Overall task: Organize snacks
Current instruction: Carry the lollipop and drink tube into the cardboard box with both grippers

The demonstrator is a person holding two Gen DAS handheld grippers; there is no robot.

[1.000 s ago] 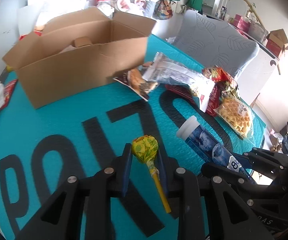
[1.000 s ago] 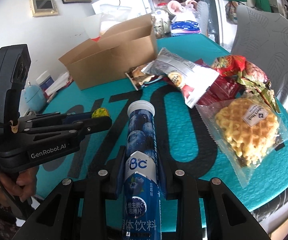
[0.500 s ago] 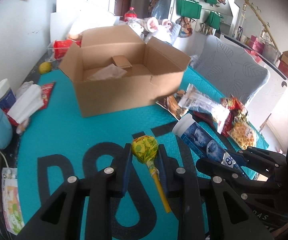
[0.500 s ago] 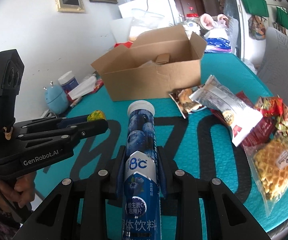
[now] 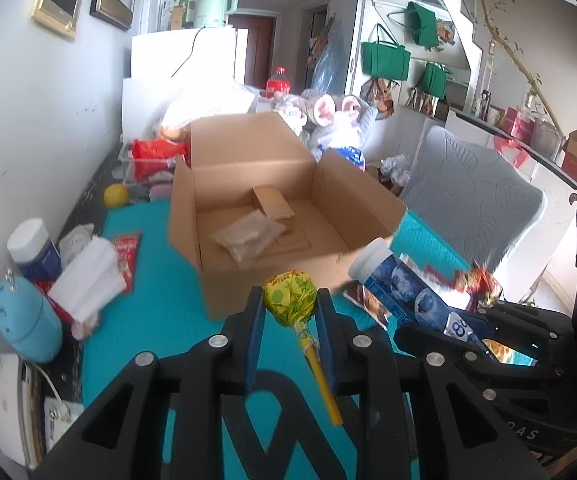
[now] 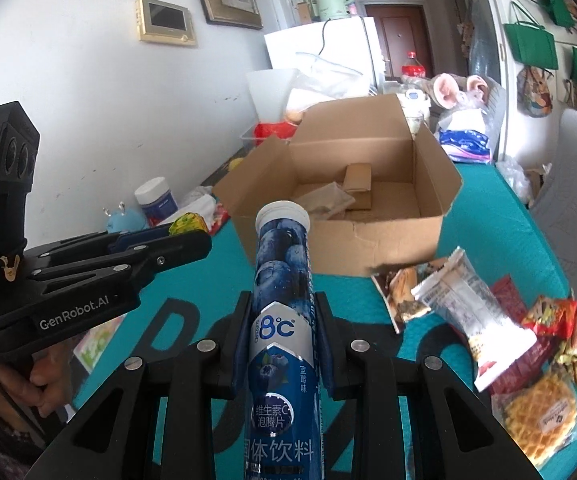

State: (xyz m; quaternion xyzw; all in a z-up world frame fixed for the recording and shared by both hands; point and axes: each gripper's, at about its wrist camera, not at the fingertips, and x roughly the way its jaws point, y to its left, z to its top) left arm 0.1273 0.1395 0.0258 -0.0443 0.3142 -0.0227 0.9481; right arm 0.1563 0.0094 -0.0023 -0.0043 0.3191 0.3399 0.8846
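My left gripper (image 5: 290, 300) is shut on a yellow-wrapped lollipop (image 5: 290, 298), its yellow stick trailing back between the fingers. My right gripper (image 6: 282, 300) is shut on a blue tablet tube (image 6: 282, 280) with a white cap, held lengthwise. The tube (image 5: 398, 284) and the right gripper show at the right of the left wrist view; the left gripper (image 6: 192, 234) with the lollipop (image 6: 186, 222) shows at the left of the right wrist view. Both hang above the teal mat, in front of an open cardboard box (image 5: 224, 280) (image 6: 388, 236) holding a clear packet (image 5: 248, 236).
Loose snack packs lie on the teal mat (image 6: 500, 216) right of the box: a silver wrapper (image 6: 468, 300), red packets (image 6: 552, 316), a waffle bag (image 6: 540, 412). A blue container (image 5: 24, 324), a white-capped jar (image 5: 34, 248) and tissues (image 5: 88, 280) line the left wall. A grey chair (image 5: 476, 196) stands at right.
Both grippers have risen and tipped up with the lollipop and tube still held. The box has come nearer and its inside now shows; the snack pile has slid to the right.
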